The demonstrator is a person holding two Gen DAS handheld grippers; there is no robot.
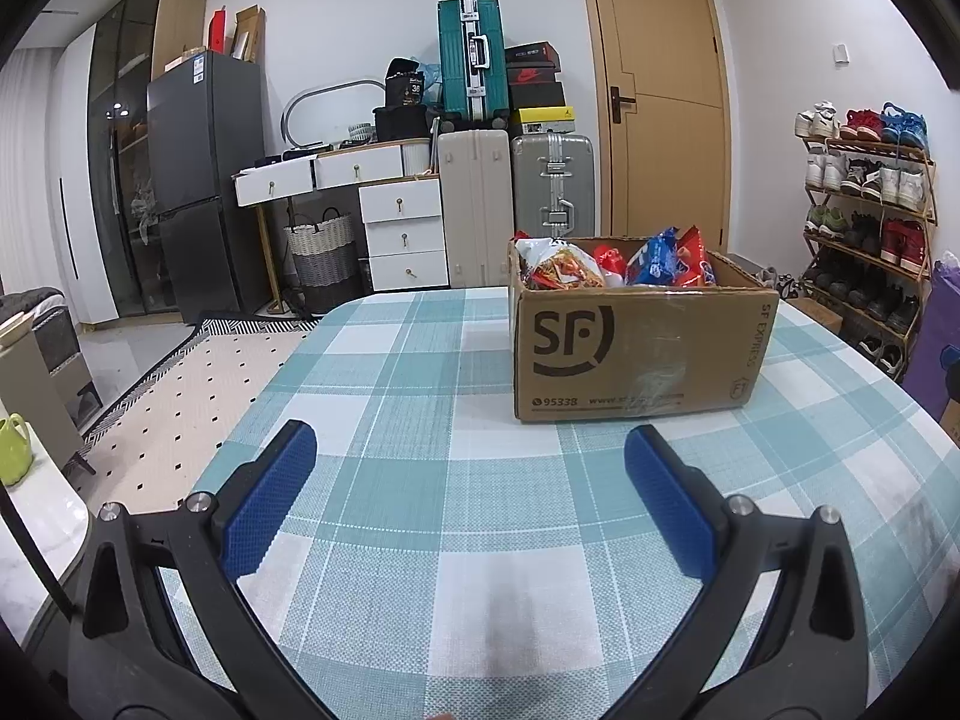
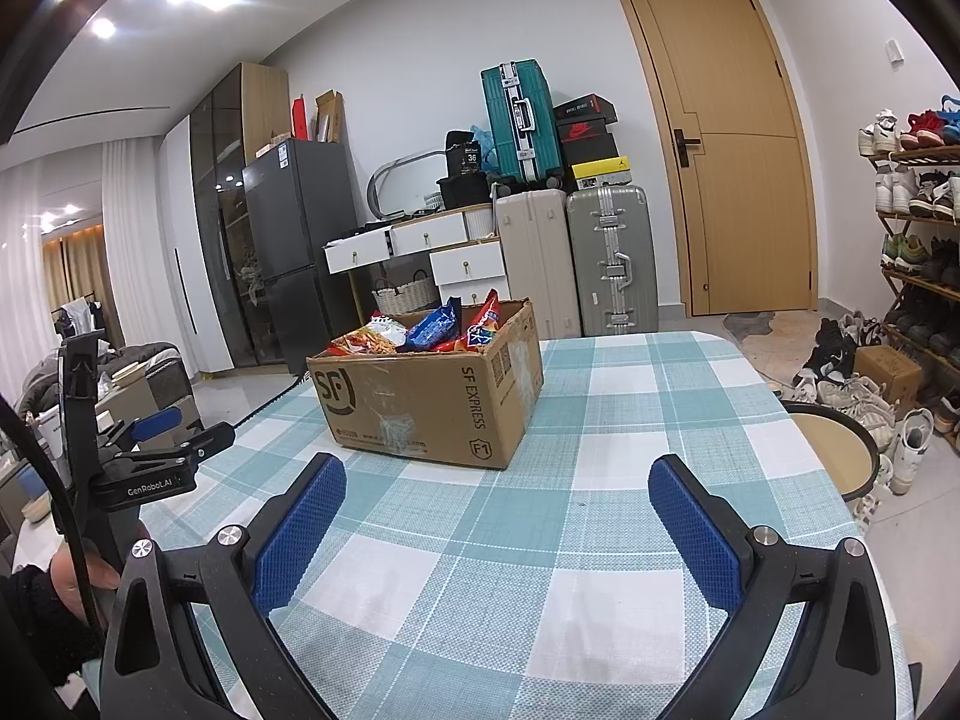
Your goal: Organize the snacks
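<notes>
A brown cardboard box (image 1: 636, 354) marked SF stands on the checked tablecloth (image 1: 420, 396), filled with snack bags (image 1: 660, 261) in red, blue and white. My left gripper (image 1: 468, 450) hovers open over the cloth, a short way in front of the box, with nothing between its blue pads (image 1: 270, 498). In the right wrist view the same box (image 2: 432, 402) sits ahead and to the left, its snack bags (image 2: 432, 327) showing above the rim. My right gripper (image 2: 498, 477) is open and empty over the table. The left gripper (image 2: 150, 450) appears at the left edge, held by a hand.
Beyond the table stand suitcases (image 1: 516, 198), white drawers (image 1: 402, 222), a dark fridge (image 1: 198, 180) and a wooden door (image 1: 660, 90). A shoe rack (image 1: 870, 222) lines the right wall. A round stool (image 2: 834, 450) sits off the table's right edge, with shoes (image 2: 858, 390) on the floor.
</notes>
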